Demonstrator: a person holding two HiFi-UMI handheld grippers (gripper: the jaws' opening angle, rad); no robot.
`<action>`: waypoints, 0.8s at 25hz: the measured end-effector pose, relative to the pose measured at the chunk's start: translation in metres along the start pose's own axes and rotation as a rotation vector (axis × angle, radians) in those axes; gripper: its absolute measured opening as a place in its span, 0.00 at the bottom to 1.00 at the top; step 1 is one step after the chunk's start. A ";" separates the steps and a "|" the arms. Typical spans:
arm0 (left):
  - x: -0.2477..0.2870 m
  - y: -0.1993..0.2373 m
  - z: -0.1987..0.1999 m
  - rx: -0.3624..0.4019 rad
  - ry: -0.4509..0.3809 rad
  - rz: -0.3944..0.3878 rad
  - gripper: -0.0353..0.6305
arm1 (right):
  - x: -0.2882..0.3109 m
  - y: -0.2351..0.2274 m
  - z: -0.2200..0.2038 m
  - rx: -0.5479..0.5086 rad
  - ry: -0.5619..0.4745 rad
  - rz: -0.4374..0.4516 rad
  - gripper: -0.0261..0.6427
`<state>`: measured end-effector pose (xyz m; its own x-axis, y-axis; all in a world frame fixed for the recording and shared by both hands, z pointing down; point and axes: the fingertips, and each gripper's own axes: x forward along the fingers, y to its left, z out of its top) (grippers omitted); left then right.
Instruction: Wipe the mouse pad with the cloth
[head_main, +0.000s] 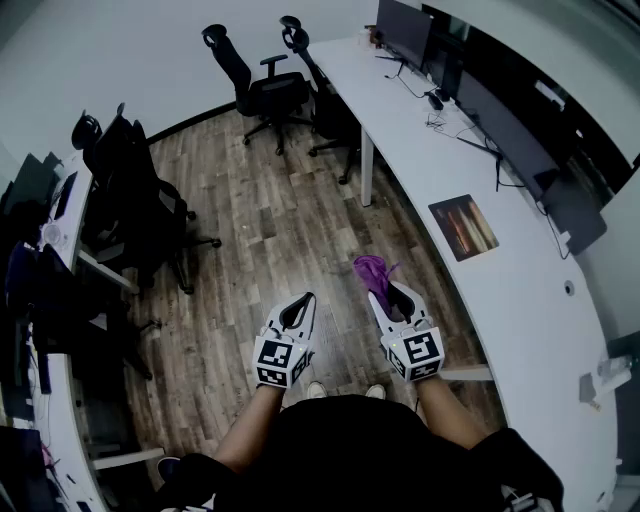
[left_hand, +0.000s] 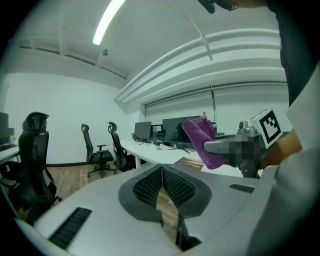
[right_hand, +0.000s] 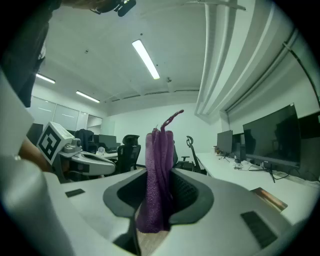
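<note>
A purple cloth (head_main: 371, 268) is pinched in my right gripper (head_main: 384, 291), which is shut on it and held out over the wooden floor. In the right gripper view the cloth (right_hand: 159, 175) stands up between the jaws, and the mouse pad (right_hand: 269, 198) shows at the lower right on the desk. The mouse pad (head_main: 463, 226), dark with an orange picture, lies on the long white desk (head_main: 520, 330) to my right, well away from both grippers. My left gripper (head_main: 300, 303) is shut with nothing in it. In the left gripper view the cloth (left_hand: 200, 140) and mouse pad (left_hand: 189, 162) lie ahead.
Monitors (head_main: 404, 30), cables and a laptop (head_main: 575, 212) stand along the desk's far side. Black office chairs (head_main: 255, 85) stand on the floor ahead, and another chair (head_main: 135, 195) by a second desk (head_main: 70, 235) at the left.
</note>
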<state>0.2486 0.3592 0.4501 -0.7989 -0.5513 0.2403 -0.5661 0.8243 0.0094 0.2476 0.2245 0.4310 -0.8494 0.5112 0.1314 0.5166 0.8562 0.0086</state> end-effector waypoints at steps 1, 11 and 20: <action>0.002 0.002 0.000 -0.004 -0.004 0.000 0.09 | 0.001 0.000 0.001 -0.003 0.000 -0.003 0.23; 0.000 0.019 -0.009 -0.034 0.002 -0.016 0.09 | 0.014 0.013 -0.002 -0.006 0.017 -0.024 0.23; -0.013 0.054 -0.018 -0.036 0.004 -0.040 0.09 | 0.032 0.026 -0.005 0.041 0.013 -0.112 0.23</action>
<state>0.2320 0.4130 0.4648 -0.7747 -0.5839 0.2427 -0.5902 0.8055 0.0541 0.2340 0.2626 0.4405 -0.9002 0.4110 0.1443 0.4130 0.9106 -0.0168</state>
